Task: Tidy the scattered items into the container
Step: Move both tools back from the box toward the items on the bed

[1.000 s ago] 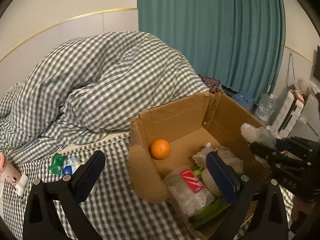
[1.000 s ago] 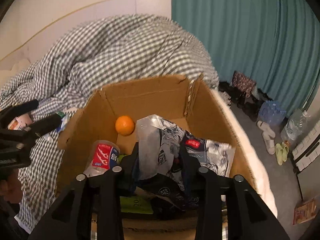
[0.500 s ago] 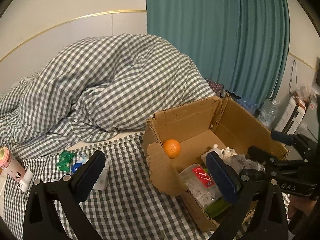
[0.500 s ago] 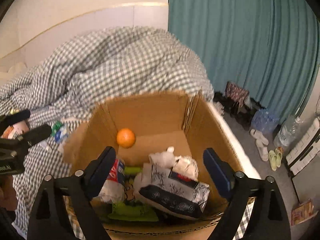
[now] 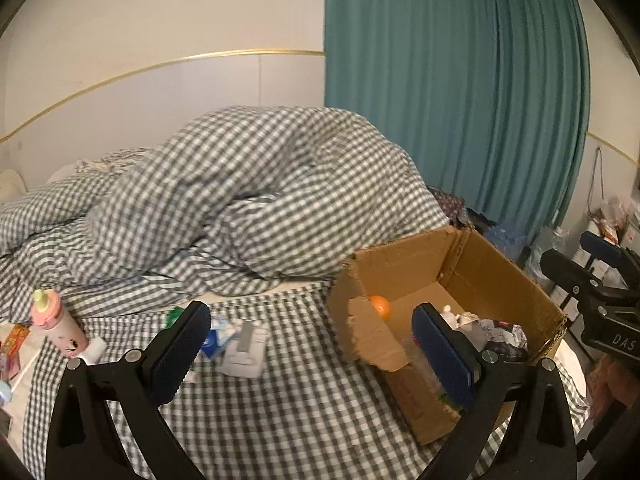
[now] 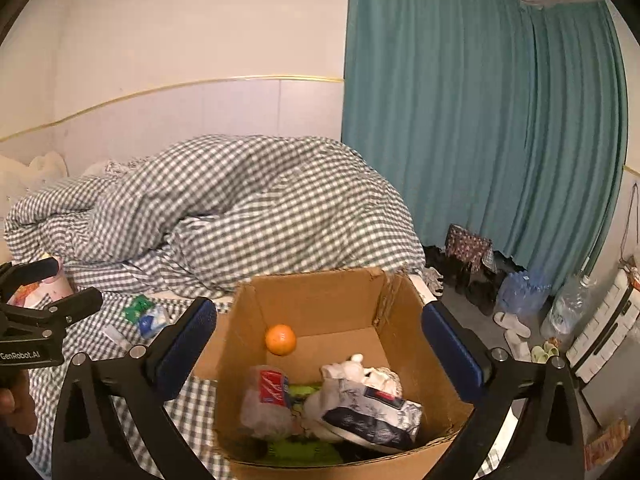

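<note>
A brown cardboard box (image 6: 320, 292) stands on the checked bed and holds an orange (image 6: 281, 339), a plastic bottle with a red label (image 6: 267, 396), a grey printed bag (image 6: 372, 410) and a white item. My right gripper (image 6: 320, 356) is open and empty above the box; it also shows at the right of the left wrist view (image 5: 592, 276). My left gripper (image 5: 310, 352) is open and empty above the bed, left of the box (image 5: 404, 264). On the bed lie a white flat pack (image 5: 245, 347), blue-white packets (image 5: 214, 336), a green packet (image 5: 173, 314) and a pink bottle (image 5: 56, 322).
A heaped checked duvet (image 5: 248, 196) lies behind the box. A teal curtain (image 6: 480, 120) hangs at the right. Slippers, water bottles and a bag stand on the floor beyond the bed's right edge (image 6: 516, 320). Colourful packets (image 5: 14, 344) lie at the far left.
My right gripper opened and let the grey printed bag drop into the box, then rose and pulled back. My left gripper moved left and back, away from the box.
</note>
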Demonstrator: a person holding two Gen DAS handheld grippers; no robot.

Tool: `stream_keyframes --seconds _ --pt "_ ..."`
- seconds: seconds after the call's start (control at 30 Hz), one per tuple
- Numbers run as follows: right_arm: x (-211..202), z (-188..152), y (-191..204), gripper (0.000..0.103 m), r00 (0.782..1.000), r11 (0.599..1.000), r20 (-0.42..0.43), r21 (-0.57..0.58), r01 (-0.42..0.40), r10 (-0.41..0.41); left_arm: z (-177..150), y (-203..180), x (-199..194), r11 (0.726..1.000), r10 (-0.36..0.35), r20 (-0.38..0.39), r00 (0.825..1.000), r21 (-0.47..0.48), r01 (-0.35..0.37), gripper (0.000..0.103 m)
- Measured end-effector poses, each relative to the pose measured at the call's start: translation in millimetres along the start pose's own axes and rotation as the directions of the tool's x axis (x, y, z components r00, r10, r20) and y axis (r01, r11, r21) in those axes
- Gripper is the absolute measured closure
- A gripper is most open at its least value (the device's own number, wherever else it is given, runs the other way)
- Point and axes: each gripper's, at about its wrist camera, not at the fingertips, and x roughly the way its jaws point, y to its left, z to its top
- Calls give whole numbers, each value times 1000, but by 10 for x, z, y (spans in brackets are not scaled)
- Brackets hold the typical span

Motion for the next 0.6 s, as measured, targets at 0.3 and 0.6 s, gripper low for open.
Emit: stream_keyframes --seconds 0.3,0.6 --pt "-197 77 403 0 998 998 25 -33 -50 51 -41 516 -391 996 79 28 996 -46 -77 0" --pt "-244 105 882 0 994 991 20 -77 -106 108 -163 1095 -688 980 170 40 985 -107 -165 0"
